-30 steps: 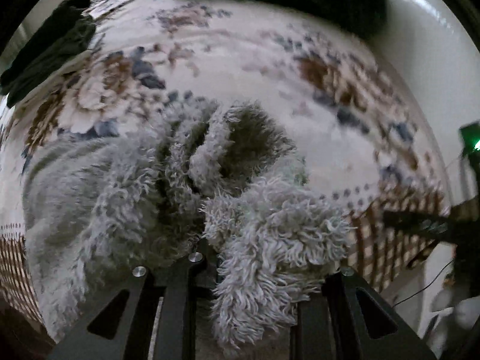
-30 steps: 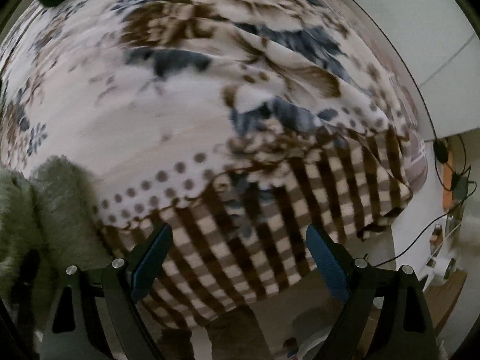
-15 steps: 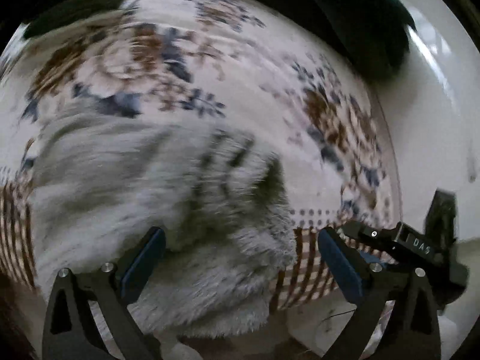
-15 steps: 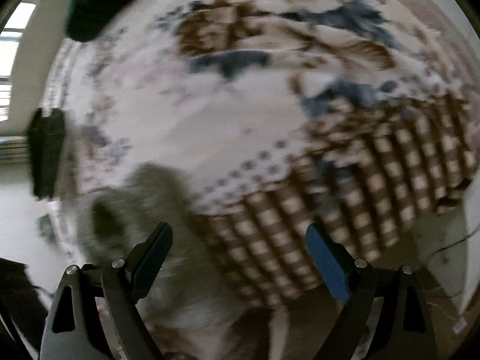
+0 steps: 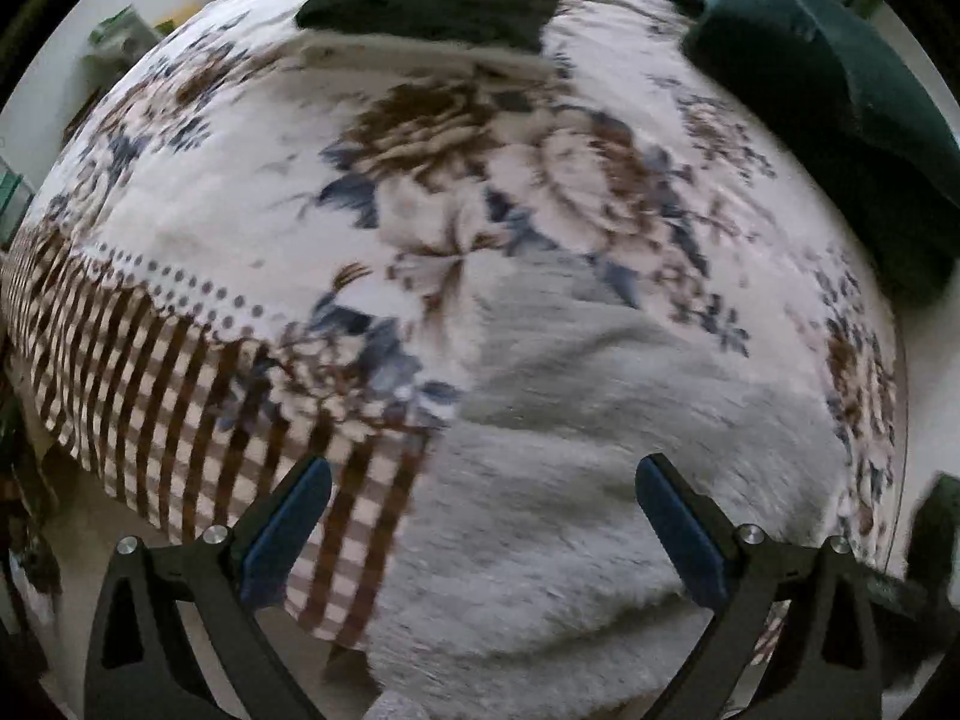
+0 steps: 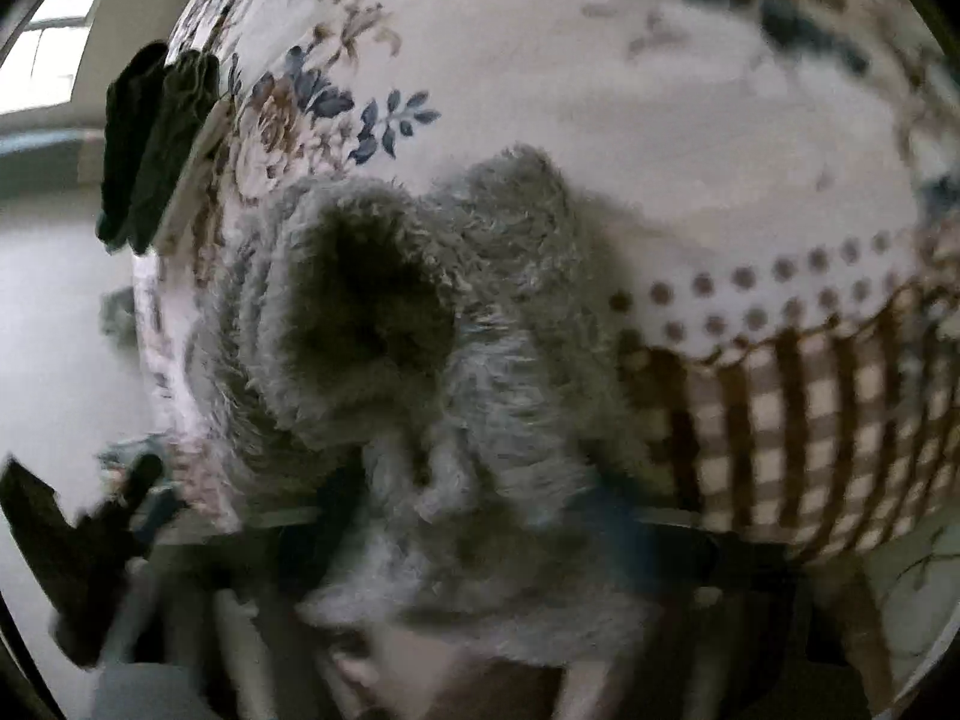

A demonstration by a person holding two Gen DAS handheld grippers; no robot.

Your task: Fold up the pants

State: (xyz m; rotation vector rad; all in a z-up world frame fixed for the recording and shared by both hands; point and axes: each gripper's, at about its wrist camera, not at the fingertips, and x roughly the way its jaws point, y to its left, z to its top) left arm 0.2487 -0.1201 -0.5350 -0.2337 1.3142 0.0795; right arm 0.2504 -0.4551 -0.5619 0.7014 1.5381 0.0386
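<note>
Where a floral blanket point(image 5: 252, 222) covers the bed, grey fluffy pants point(image 5: 600, 432) bunched at its edge, left gripper point(image 5: 480, 522) jaws spread wide, right gripper point(image 6: 480, 516) jaws blurred, apparently clamped on pants.

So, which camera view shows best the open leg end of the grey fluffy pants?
The right wrist view. There the fluffy grey pants fill the middle, and the leg opening faces the camera as a dark round hole. The left wrist view shows the pants only as a flat, blurred grey area on the floral blanket; no opening is visible.

left wrist: high, looking down over bed | right wrist: close on fluffy pants point(image 6: 420, 330) | shared: pants, floral blanket point(image 5: 240, 228)
</note>
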